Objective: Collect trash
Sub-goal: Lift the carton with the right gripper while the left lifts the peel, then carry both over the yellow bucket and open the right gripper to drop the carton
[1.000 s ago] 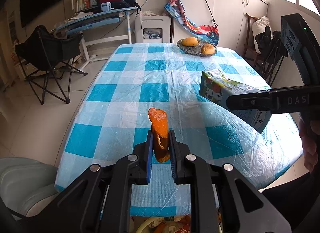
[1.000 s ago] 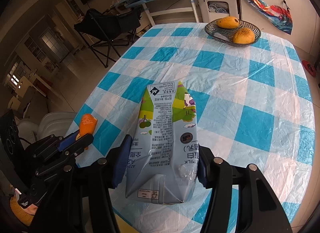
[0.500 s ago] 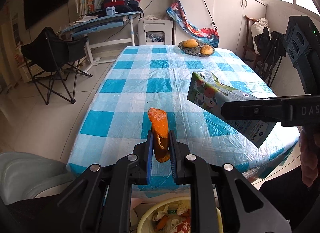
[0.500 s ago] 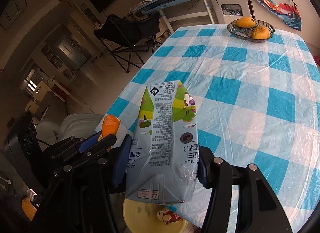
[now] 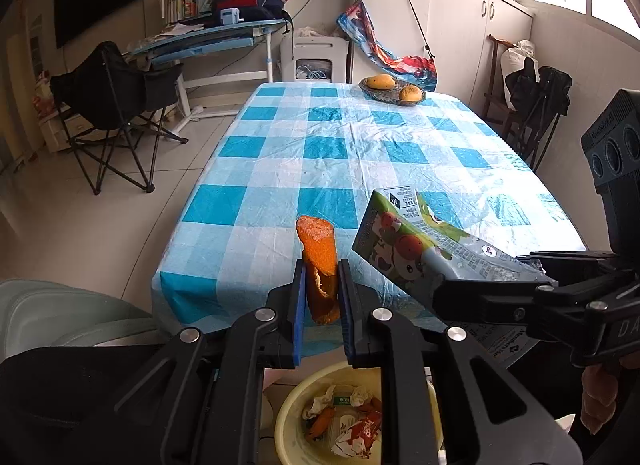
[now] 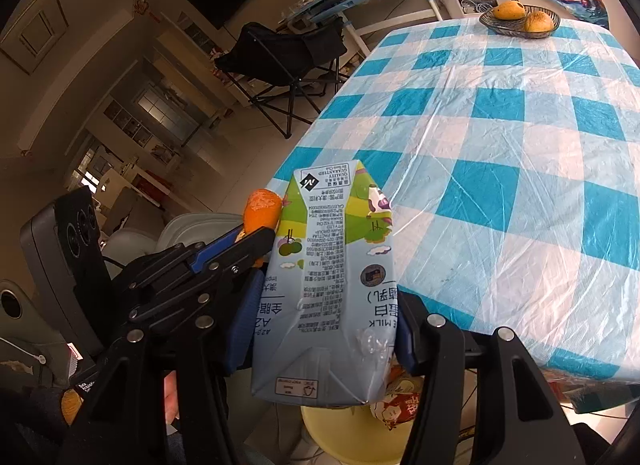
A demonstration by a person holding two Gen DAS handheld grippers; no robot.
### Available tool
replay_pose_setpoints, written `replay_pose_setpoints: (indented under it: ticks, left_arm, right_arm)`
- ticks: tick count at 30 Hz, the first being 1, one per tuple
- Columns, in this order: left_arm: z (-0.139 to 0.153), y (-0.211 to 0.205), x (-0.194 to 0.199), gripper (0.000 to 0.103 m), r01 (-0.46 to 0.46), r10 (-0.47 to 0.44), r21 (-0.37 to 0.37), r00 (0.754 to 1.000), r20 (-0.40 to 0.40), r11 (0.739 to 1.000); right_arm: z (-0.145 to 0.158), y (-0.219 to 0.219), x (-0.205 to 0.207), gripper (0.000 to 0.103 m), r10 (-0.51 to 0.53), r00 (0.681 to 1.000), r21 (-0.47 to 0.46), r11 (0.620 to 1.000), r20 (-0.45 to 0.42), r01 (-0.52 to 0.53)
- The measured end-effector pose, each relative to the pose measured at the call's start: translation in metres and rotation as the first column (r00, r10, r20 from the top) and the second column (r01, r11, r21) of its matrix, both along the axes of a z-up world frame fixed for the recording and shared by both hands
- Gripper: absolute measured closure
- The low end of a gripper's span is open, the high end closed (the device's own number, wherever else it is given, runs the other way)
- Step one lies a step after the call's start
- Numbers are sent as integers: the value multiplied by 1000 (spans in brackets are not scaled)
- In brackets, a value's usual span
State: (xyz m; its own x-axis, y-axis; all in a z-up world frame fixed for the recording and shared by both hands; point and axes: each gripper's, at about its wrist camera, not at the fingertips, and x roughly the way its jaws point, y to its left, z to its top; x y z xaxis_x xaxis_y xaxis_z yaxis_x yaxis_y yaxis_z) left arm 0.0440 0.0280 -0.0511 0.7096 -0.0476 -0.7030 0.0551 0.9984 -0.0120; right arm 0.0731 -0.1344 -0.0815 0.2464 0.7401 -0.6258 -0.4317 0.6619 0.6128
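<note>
My left gripper (image 5: 322,293) is shut on an orange peel (image 5: 318,255) that stands upright between its blue pads. My right gripper (image 6: 320,325) is shut on a crumpled milk carton (image 6: 332,277); the carton also shows at the right of the left wrist view (image 5: 420,253). Both are held off the near edge of the table, above a yellow trash bin (image 5: 292,417) on the floor that holds wrappers and peel. The bin shows partly under the carton in the right wrist view (image 6: 344,433). The left gripper appears at the left of the right wrist view (image 6: 256,237).
The table with a blue-and-white checked cloth (image 5: 360,153) lies ahead. A basket of mangoes (image 5: 392,89) stands at its far end. A black folding chair (image 5: 116,105) stands at the left, a pale seat (image 5: 60,317) at the near left, dark chairs (image 5: 536,105) at the right.
Both grippers have drawn back from over the table to beyond its near edge. The yellow bin has come into fuller view below them. Both grips are unchanged.
</note>
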Motion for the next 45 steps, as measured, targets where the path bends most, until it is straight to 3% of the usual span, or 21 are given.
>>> replay_pose_setpoints:
  ticks: [23,30,37,42,44,45]
  left_arm:
    - [-10,-7,-42,88,27,-27,0,998,-55,1000]
    - [-26,-9,-52,88,43,-47,-31,988,-148,999]
    - [-39,-5,-53,87,28,-39,-51,972,-231,998]
    - [-31,-3,-55,80,23,-34,-64,981,-190,998]
    - [-23,-4,-57,62,21,-28,-50,990,-137,999]
    - [-18,-5,-58,58,19,-23,-38,994,-106,999]
  right_arm:
    - [-15,4,-35,47,-35,995,8,999,-90,36]
    - [-25,16,-38,47,-18,991,-39,999,-136,13]
    - [-34,20,-37,45,-31,989,-149,989,-146,9]
    - [-32,0,-43,40,-115,987,-185,978,-108,93]
    - [-23,-5,-47,38,-158,986,-207,968,-51,144]
    - [-16,-8,-49,34,-181,983,-218,960,-11,174]
